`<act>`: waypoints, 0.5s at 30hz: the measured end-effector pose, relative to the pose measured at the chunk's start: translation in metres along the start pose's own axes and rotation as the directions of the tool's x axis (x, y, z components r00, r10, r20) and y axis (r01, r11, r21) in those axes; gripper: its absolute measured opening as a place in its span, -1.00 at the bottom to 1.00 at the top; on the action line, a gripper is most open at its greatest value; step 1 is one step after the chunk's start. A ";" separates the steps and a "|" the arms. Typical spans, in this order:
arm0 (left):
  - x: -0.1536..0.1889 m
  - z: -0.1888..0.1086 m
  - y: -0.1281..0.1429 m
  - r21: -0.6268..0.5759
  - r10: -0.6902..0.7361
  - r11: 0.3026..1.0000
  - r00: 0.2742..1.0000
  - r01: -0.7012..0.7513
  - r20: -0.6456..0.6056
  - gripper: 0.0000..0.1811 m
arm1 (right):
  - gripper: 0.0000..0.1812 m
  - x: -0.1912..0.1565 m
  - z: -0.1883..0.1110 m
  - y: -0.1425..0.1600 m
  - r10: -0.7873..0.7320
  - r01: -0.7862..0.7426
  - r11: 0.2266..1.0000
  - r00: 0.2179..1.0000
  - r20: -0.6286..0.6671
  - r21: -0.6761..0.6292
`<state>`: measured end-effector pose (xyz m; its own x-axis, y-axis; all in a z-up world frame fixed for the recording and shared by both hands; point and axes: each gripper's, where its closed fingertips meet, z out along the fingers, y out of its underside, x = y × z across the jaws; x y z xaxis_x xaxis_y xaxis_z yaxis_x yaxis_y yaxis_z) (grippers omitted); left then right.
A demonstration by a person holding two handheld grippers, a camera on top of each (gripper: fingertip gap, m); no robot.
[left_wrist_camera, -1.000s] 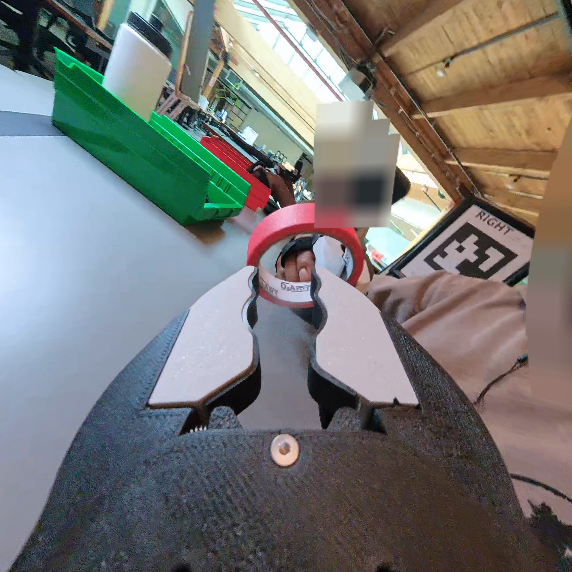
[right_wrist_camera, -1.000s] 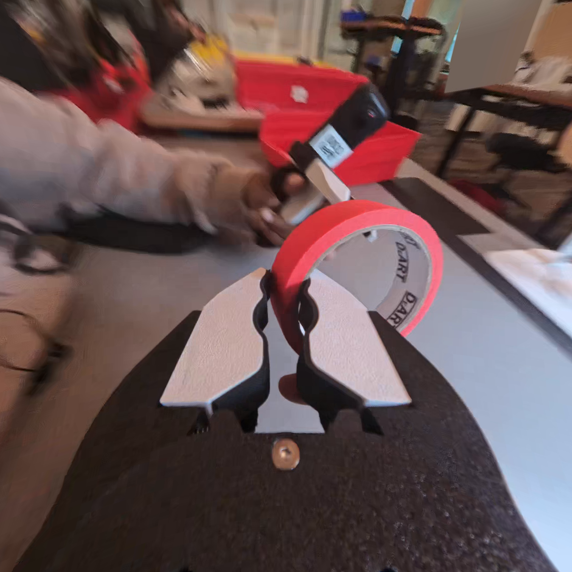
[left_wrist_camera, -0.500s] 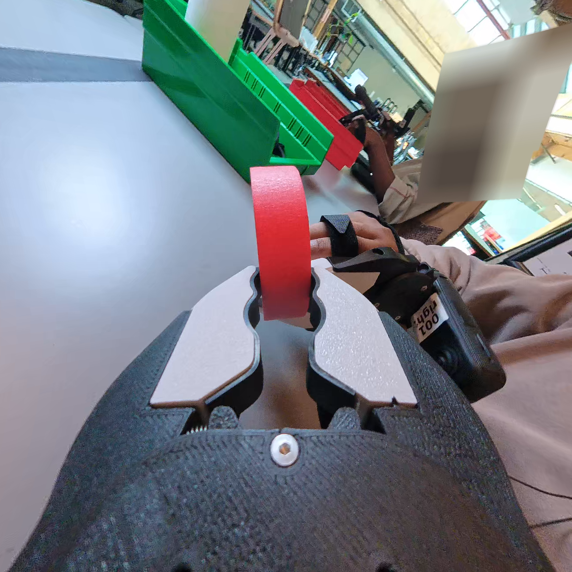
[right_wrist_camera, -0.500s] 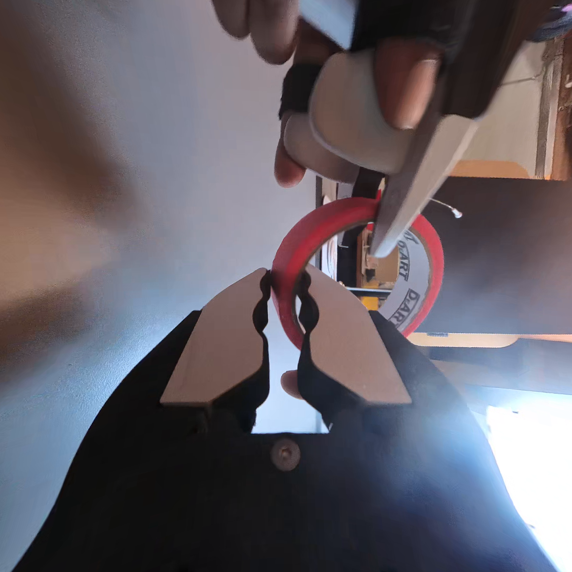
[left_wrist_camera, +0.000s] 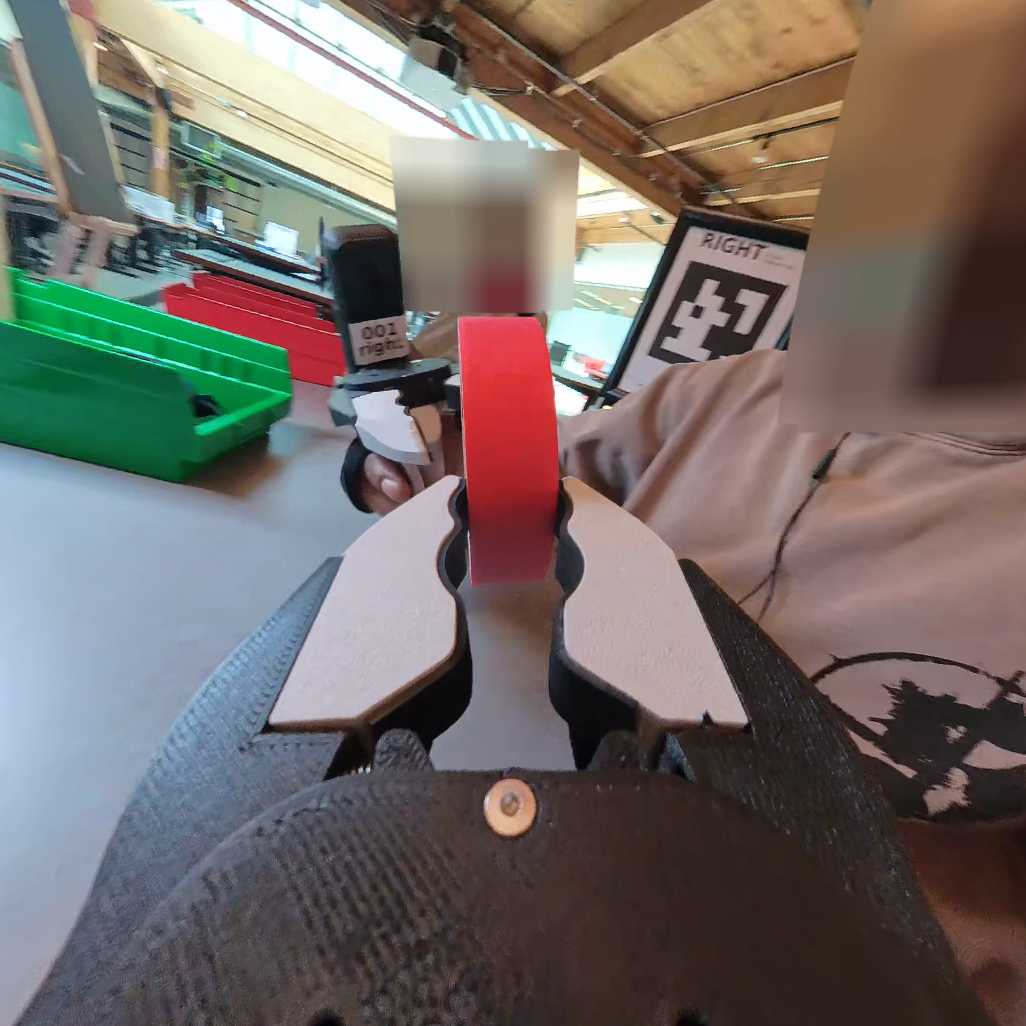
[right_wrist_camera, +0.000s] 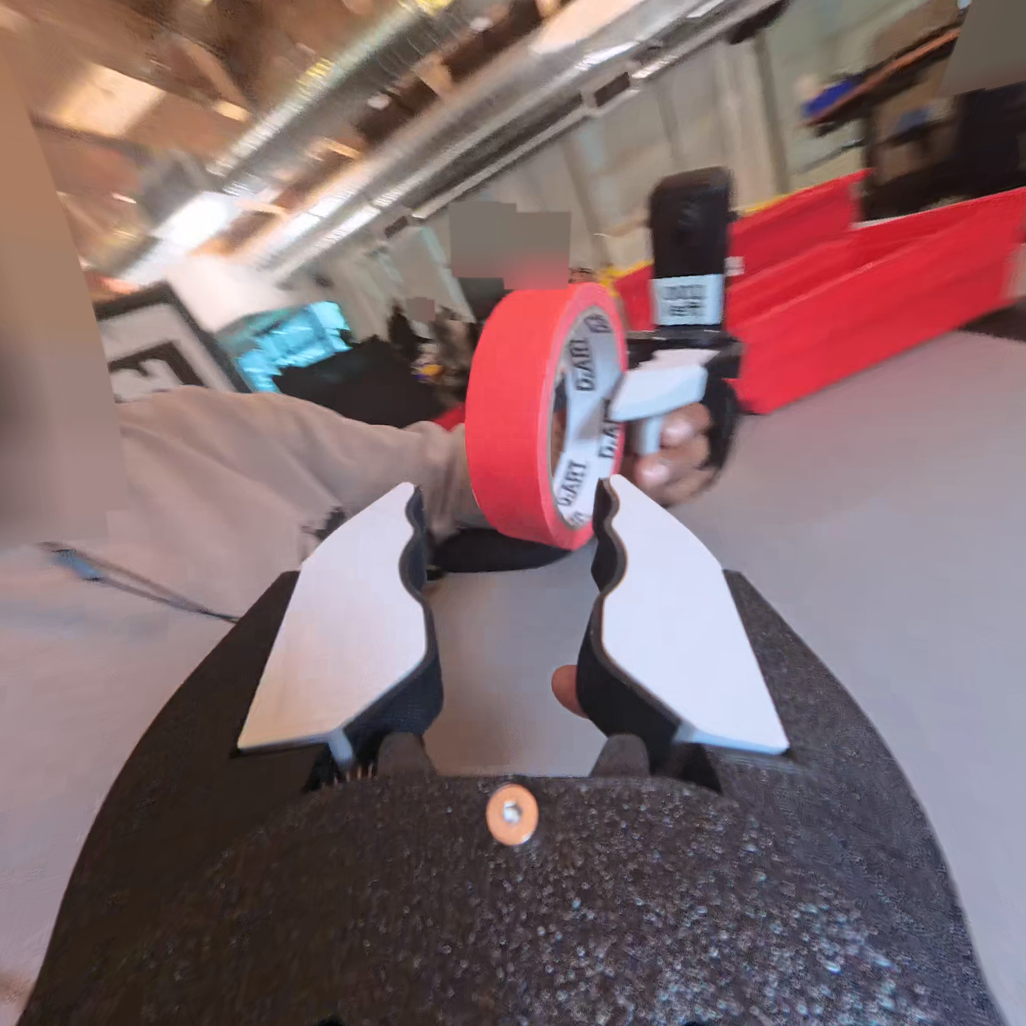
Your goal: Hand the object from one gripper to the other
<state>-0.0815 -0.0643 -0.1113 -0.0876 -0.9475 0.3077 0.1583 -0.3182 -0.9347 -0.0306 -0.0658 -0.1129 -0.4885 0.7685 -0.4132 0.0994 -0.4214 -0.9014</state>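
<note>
The left gripper point(left_wrist_camera: 511, 499) holds the roll of red tape point(left_wrist_camera: 508, 444) in the middle of the left wrist view. Its jaws are closed on the two flat sides of the roll, and the roll stands up on its edge between them. The tape is in the air above the gray counter point(left_wrist_camera: 139, 583).

In the right wrist view, the right gripper point(right_wrist_camera: 508, 499) has its jaws wide open with nothing in them. The tape point(right_wrist_camera: 522, 411) sits just past the tips, a little above the middle of the frame, and I cannot tell if the right tip touches it. The left gripper point(right_wrist_camera: 627, 405) comes in from the right of the frame, with one finger against the white inside ring of the roll.

A green bin point(left_wrist_camera: 127, 383) sits at the left of the left wrist view, with a red bin point(left_wrist_camera: 261, 322) behind it. A person's tan sleeve point(left_wrist_camera: 777, 499) fills the right side.
</note>
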 end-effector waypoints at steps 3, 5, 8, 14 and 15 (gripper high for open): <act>0.008 0.012 0.007 0.012 -0.076 0.997 0.992 0.077 -0.101 -0.68 | -0.48 -0.022 0.020 0.018 -0.019 0.025 0.998 0.993 0.115 -0.052; 0.012 0.017 0.008 0.022 -0.125 0.991 0.979 0.130 -0.163 -0.68 | -0.67 -0.035 0.030 0.023 -0.050 0.058 0.997 0.987 0.154 -0.052; 0.012 0.018 0.006 0.028 -0.174 0.983 0.968 0.182 -0.184 -0.68 | -0.74 -0.038 0.032 0.021 -0.126 0.132 0.990 0.983 0.136 -0.041; -0.051 -0.002 0.016 0.029 -0.239 0.971 0.940 0.239 0.245 -0.65 | -0.76 0.012 0.015 0.020 -0.413 0.371 0.901 0.891 -0.186 -0.225; -0.056 -0.007 0.011 0.065 -0.247 0.969 0.926 0.239 0.286 -0.65 | -0.76 0.023 0.010 0.023 -0.489 0.418 0.860 0.839 -0.239 -0.292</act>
<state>-0.0815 -0.0140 -0.1398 0.1612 -0.8078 0.5670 0.1964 -0.5368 -0.8205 -0.0484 -0.0621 -0.1416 -0.2517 0.9658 0.0631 0.1340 0.0993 -0.9860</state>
